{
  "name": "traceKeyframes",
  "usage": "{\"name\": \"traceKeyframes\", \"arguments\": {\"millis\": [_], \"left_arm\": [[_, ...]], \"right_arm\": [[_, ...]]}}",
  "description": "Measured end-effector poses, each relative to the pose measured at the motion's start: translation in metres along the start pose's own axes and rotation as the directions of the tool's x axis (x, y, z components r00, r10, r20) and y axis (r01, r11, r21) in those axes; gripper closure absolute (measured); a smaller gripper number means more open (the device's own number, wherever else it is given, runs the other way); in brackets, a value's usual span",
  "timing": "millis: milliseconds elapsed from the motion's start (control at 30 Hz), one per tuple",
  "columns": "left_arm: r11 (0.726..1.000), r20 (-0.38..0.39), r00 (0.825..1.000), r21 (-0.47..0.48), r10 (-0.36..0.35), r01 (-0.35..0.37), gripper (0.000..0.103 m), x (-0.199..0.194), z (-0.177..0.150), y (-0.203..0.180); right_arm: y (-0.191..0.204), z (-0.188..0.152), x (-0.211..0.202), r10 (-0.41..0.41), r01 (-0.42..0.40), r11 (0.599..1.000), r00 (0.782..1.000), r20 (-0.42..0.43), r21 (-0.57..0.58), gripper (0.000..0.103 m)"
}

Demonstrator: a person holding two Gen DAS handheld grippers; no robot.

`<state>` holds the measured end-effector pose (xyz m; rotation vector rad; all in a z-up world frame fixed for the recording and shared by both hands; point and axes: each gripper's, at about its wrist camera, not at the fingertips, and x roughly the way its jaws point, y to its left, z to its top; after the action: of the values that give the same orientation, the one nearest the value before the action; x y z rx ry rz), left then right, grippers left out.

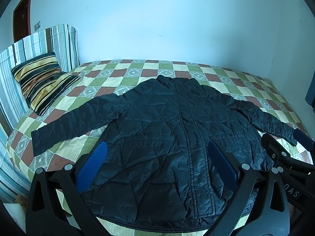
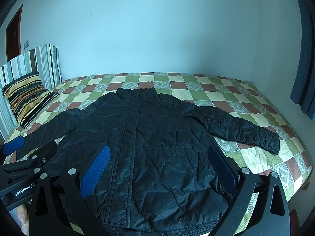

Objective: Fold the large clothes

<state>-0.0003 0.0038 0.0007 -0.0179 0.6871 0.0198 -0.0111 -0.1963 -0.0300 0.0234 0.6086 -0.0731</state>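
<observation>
A black quilted jacket (image 1: 167,129) lies flat and face up on the checkered bedspread (image 1: 122,72), zipper closed, collar toward the far wall. Both sleeves are spread out: one sleeve (image 1: 65,125) points left, the other sleeve (image 2: 242,129) points right. My left gripper (image 1: 157,143) hovers open over the jacket's lower left half, its blue pads (image 1: 92,167) wide apart. My right gripper (image 2: 159,147) hovers open over the lower right half with nothing between its fingers. Each gripper shows in the other's view: the right gripper (image 1: 285,137) and the left gripper (image 2: 32,144).
A striped pillow (image 1: 43,82) leans against the striped headboard (image 1: 39,45) at the left. A pale wall runs behind the bed. A dark curtain (image 2: 303,59) hangs at the right and a brown door (image 1: 21,17) stands far left. A hand (image 2: 21,218) holds the left gripper.
</observation>
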Motion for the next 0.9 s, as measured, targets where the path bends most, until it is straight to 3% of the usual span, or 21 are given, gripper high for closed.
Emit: {"name": "traceKeyframes", "arguments": {"millis": [600,900], "left_arm": [[1.0,-0.01,1.0,0.003,0.002,-0.002,0.002,0.004,-0.003,0.005],[1.0,-0.049,0.999,0.02,0.019,-0.018,0.002,0.029,-0.011,0.005]], "right_arm": [[0.001,-0.005,0.008,0.003,-0.003,1.0,1.0,-0.017,0.001,0.005],[-0.006,-0.009,0.029,0.024,-0.023,0.999,0.998,-0.064,0.026,0.005]]}}
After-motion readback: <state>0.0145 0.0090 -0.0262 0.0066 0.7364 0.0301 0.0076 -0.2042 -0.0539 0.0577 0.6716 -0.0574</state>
